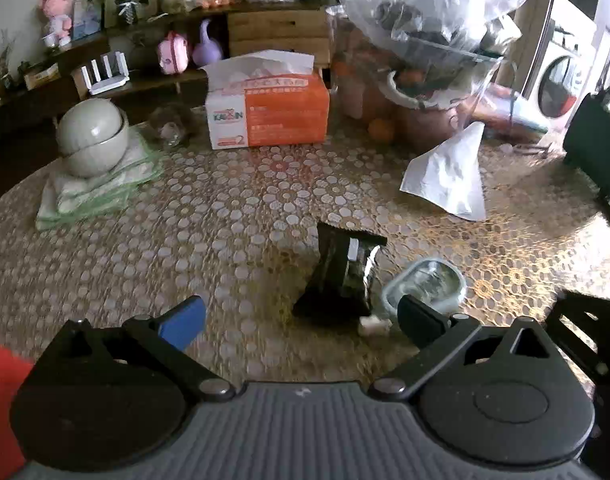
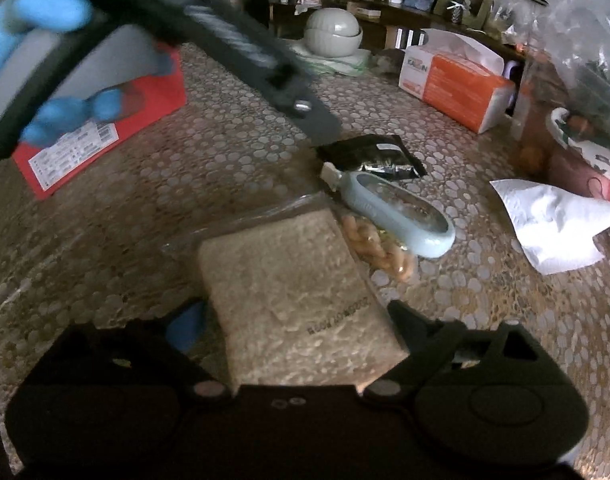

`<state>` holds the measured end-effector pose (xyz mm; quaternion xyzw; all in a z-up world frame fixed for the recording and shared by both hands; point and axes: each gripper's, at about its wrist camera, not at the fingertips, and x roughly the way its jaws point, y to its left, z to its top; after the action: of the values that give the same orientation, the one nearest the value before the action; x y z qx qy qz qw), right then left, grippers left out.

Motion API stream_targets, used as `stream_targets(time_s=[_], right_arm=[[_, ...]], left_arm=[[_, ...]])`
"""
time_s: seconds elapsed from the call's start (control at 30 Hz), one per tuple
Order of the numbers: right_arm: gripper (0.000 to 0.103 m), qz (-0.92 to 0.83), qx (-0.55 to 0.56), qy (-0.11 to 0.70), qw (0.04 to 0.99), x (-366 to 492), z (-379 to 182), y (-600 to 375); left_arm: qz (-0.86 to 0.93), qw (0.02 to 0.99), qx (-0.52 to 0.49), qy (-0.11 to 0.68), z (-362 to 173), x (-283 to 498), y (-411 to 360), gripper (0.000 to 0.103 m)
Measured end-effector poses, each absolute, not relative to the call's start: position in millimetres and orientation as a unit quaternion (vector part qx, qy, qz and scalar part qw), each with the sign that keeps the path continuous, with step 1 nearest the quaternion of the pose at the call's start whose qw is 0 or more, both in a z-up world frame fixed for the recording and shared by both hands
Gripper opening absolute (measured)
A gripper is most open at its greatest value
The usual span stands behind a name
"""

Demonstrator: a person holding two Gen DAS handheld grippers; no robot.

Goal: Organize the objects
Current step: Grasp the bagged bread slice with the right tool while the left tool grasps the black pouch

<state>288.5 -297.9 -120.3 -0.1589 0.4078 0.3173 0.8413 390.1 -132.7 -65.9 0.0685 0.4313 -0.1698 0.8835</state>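
Tissue box (image 1: 267,108): reads "KALIN".
Left gripper (image 1: 301,316): fingers apart, hovering over black packet (image 1: 339,276).
Right gripper (image 2: 297,320): fingers spread around rice bag (image 2: 293,300).

Lighting: dim indoor, daylight from upper right. Warm glare on tabletop (image 1: 505,264) at right. Fisheye bending at edges. Motion blur (upper left, right-wrist view); foreground in deep shadow.

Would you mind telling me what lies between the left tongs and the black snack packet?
Nothing: in the left wrist view, only bare patterned tablecloth separates the open left tongs from the black snack packet.
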Motion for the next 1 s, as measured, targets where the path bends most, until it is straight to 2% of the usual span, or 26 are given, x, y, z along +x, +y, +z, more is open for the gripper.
stream_targets(time_s=[0.33, 0.63, 0.73, 0.77, 0.83, 0.87, 0.9, 1.0], right_arm=[[0.092, 0.312, -0.149, 0.403, 0.848, 286, -122, -298], [0.092, 0.308, -0.144, 0.402, 0.850, 284, -122, -298], [0.090, 0.301, -0.147, 0.401, 0.853, 281, -121, -295], [0.090, 0.297, -0.148, 0.401, 0.854, 280, -120, -295], [0.088, 0.291, -0.149, 0.399, 0.857, 277, -120, -294], [0.088, 0.288, -0.148, 0.399, 0.858, 276, -119, -294], [0.087, 0.284, -0.145, 0.401, 0.859, 274, -118, -294], [0.085, 0.272, -0.141, 0.403, 0.862, 269, -116, -293]], left_arm=[[-0.173, 0.870, 0.092, 0.453, -92, 446, -162, 0.103], [-0.173, 0.862, 0.074, 0.470, -110, 457, -168, 0.103], [-0.170, 0.867, 0.091, 0.459, -111, 449, -172, 0.094], [-0.172, 0.868, 0.094, 0.456, -110, 446, -172, 0.088], [-0.174, 0.870, 0.094, 0.451, -106, 441, -172, 0.063], [-0.178, 0.870, 0.095, 0.450, -104, 439, -172, 0.055], [-0.179, 0.869, 0.098, 0.450, -101, 437, -173, 0.041], [-0.170, 0.868, 0.101, 0.456, -98, 432, -172, 0.037]])
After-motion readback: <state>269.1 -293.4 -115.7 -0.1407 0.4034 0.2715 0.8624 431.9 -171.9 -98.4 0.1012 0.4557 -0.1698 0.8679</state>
